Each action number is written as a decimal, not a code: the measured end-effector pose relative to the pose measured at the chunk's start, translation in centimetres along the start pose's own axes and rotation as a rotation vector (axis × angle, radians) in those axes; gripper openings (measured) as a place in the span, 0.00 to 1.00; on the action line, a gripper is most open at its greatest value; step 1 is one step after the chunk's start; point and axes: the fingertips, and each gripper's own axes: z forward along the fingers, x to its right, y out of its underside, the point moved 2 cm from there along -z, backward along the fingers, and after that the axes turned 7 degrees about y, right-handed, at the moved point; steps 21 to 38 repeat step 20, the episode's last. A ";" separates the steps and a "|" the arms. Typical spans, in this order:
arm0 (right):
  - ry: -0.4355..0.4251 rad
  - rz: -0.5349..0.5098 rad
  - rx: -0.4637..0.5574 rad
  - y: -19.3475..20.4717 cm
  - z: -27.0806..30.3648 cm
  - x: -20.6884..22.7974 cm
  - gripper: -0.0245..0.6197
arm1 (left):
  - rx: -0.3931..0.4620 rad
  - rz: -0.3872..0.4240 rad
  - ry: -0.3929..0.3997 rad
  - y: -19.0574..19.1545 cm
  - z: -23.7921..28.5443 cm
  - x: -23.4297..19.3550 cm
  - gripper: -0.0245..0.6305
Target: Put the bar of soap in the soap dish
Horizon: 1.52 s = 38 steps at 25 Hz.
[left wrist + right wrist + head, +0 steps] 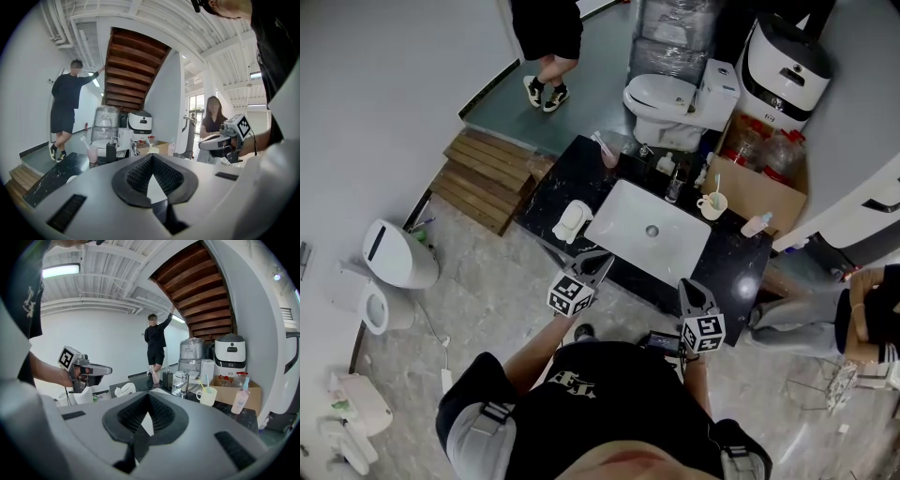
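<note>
A black counter (741, 272) holds a white sink (649, 231). Left of the sink lies a white lumpy object (572, 221), also in the right gripper view (123, 390); I cannot tell whether it is soap, dish or cloth. No bar of soap or soap dish is clearly recognisable. My left gripper (600, 261) hovers at the counter's near edge, left of the sink's front, jaws shut and empty (151, 158). My right gripper (690, 287) hangs at the near edge right of the sink, jaws together with nothing between them (149, 395). Each gripper shows in the other's view.
At the counter's back stand a pink cup with a toothbrush (610, 155), a black dispenser (110, 151), the faucet (675, 187), a cream mug (712, 204) and a pink bottle (757, 224). A toilet (670, 101) is behind. One person stands by wooden steps (487, 178); another sits at right.
</note>
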 end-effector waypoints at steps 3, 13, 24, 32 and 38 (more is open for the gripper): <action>0.004 0.001 0.000 0.0 0.0 0.0 0.05 | 0.003 0.000 0.001 -0.1 0.1 -0.1 0.05; 0.015 0.000 0.002 0.2 -0.6 0.5 0.05 | 0.007 0.001 0.009 -0.1 0.2 0.3 0.05; -0.015 -0.001 0.021 -0.3 1.6 -0.6 0.05 | 0.002 -0.003 -0.030 0.1 -1.3 -1.8 0.05; -0.015 -0.001 0.021 -0.3 1.6 -0.6 0.05 | 0.002 -0.003 -0.030 0.1 -1.3 -1.8 0.05; -0.015 -0.001 0.021 -0.3 1.6 -0.6 0.05 | 0.002 -0.003 -0.030 0.1 -1.3 -1.8 0.05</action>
